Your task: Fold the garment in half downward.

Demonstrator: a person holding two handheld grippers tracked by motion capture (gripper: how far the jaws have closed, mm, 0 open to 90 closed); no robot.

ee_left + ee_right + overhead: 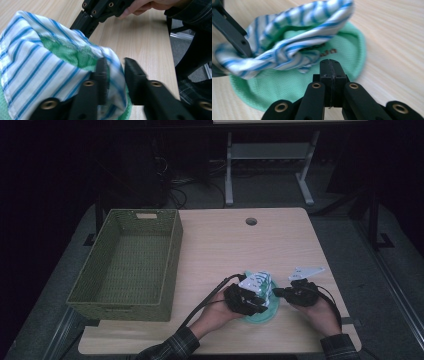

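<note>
A blue-and-white striped cloth (260,282) lies bunched on a round green fabric piece (262,316) at the table's front. In the left gripper view the striped cloth (37,65) has a green lining. My left gripper (115,67) is open, its jaws apart with a fold of the striped cloth between them, lying against one jaw. In the right gripper view my right gripper (329,62) is shut, its jaws pressed together just above the green fabric (287,85), right beside the striped bundle (294,37). From above, the left gripper (257,305) and right gripper (277,292) flank the cloth.
An olive woven basket (172,255) stands on the left half of the wooden table (280,245). A round cable hole (251,221) sits near the far edge. Desk legs and cables lie on the dark floor beyond.
</note>
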